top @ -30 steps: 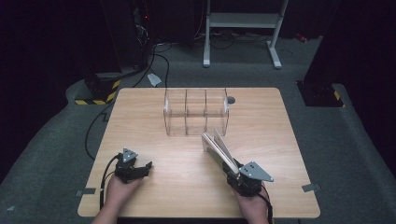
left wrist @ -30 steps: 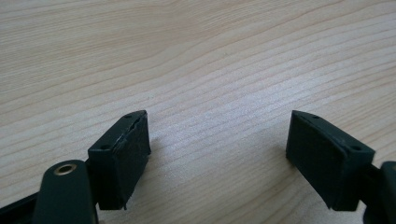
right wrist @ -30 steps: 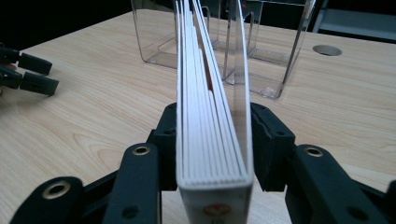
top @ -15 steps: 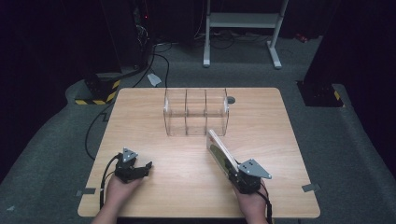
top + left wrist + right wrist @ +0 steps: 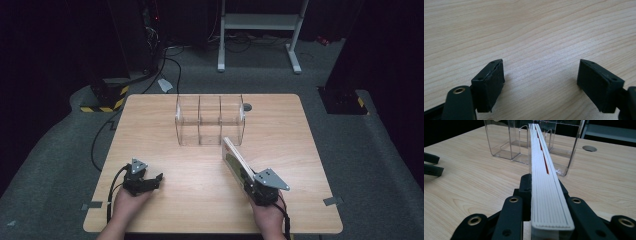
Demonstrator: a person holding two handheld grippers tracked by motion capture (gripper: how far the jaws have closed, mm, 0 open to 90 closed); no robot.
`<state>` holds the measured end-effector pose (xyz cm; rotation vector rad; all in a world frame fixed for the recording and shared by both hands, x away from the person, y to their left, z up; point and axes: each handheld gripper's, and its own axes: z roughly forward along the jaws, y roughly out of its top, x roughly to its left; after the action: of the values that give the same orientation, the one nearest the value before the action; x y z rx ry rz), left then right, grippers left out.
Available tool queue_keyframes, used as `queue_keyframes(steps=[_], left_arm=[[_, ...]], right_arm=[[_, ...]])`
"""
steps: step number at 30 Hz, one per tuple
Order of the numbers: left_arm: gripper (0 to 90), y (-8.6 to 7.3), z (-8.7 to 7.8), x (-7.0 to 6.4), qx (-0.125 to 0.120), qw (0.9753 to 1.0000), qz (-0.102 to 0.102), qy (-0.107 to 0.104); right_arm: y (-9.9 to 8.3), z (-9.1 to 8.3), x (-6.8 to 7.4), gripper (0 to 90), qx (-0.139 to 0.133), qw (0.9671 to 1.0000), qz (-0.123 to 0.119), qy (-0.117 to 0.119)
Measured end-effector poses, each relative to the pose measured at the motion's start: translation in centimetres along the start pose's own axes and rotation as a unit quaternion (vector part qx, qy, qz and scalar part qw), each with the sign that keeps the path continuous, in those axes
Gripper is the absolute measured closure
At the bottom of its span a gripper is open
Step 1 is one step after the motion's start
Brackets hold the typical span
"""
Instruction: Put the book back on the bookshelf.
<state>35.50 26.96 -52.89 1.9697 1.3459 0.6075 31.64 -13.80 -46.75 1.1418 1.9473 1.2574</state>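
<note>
Clamping a book (image 5: 236,159), the right hand-held gripper (image 5: 250,186).

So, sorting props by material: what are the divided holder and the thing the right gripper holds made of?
Divided holder: seemingly clear glossy acrylic; the table shows through. Book clamped in the right gripper: probably paper, matte white, stacked page edges.

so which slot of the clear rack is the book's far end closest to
The right-hand compartment of the clear rack: the book in the right gripper points at its front corner; the middle and left slots lie farther left.
</note>
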Motion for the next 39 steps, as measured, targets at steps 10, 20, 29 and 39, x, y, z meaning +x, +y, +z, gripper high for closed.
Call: queue_keyframes(steps=[10,20,29,39], left_arm=[[20.9,0.2,0.2,0.0,0.003,1.0,0.002,-0.003],[17.2,0.2,0.2,0.1,0.007,1.0,0.003,0.0],[14.1,0.3,0.3,0.0,0.008,1.0,-0.002,0.002],[13.8,0.3,0.3,0.1,0.01,1.0,0.001,0.001]], right_arm=[[0.7,-0.5,-0.4,75.5,0.006,0.9993,0.011,-0.035],[1.6,-0.6,-0.5,75.4,-0.008,0.9991,0.01,-0.041],[3.0,0.0,-0.3,75.5,-0.031,0.999,-0.001,-0.032],[4.0,1.3,0.1,75.4,-0.04,0.9987,-0.005,-0.031]])
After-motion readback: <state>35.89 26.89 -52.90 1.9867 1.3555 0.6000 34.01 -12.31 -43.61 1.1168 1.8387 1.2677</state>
